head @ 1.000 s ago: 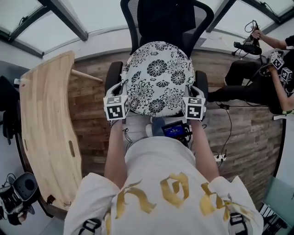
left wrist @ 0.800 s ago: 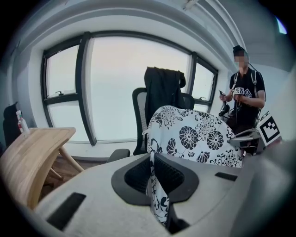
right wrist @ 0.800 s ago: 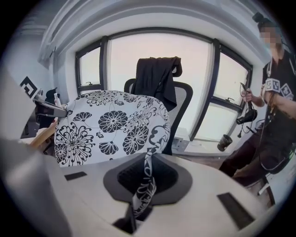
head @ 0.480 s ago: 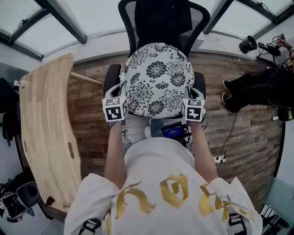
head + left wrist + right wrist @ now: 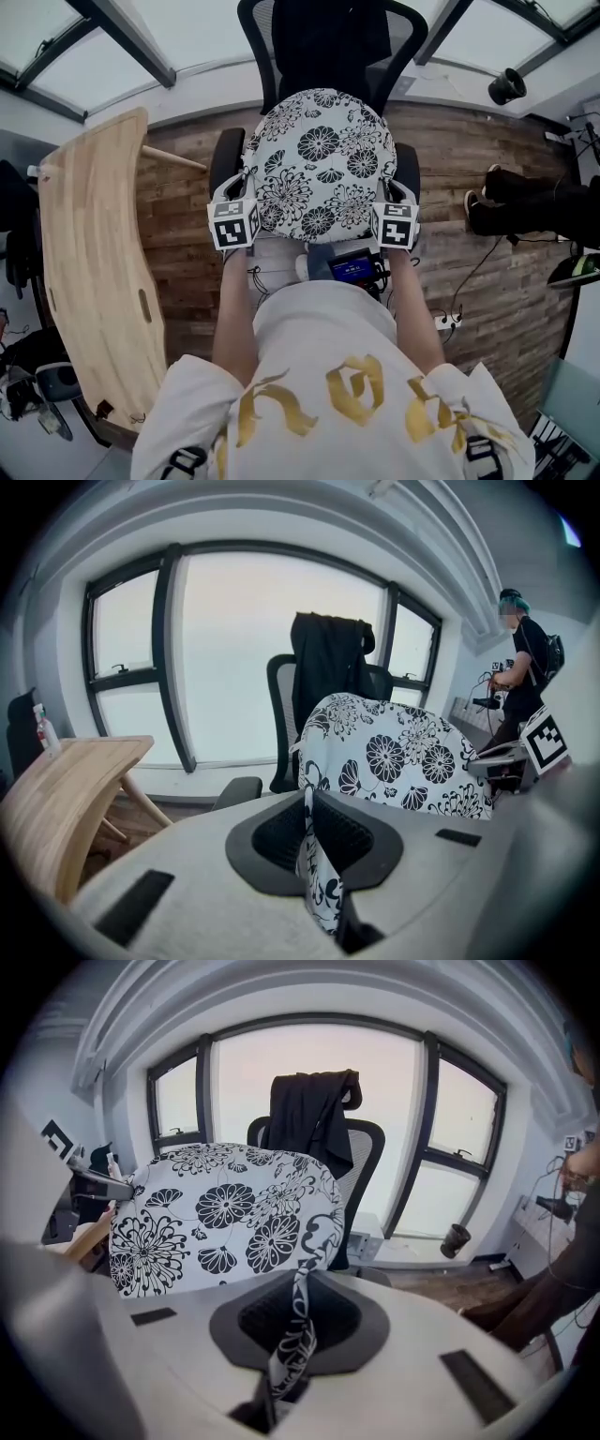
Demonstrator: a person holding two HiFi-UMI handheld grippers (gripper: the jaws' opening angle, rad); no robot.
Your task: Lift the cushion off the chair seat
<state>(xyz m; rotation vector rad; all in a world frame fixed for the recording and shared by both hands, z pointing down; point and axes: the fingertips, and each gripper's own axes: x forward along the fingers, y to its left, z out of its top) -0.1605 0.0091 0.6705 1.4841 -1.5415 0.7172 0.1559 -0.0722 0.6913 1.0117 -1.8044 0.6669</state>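
Plainly the grasp is made. The left claw point(image 5: 311, 841) is pinched almost closed on a fold of fabric at the 8 o'clock corner of the floral cushion point(image 5: 319, 159). The right claw point(image 5: 292, 1326) nips the 4 o'clock corner the same way. The cushion hangs between them at the person's 12 o'clock, over the chair point(image 5: 413, 30), whose backrest carries a black garment point(image 5: 333, 42). Both gripper views show the cushion standing steeply, so the lift looks well begun. The cushion hides the seat, so it cannot be told whether it has cleared the seat. What probably remains is to raise it fully clear.
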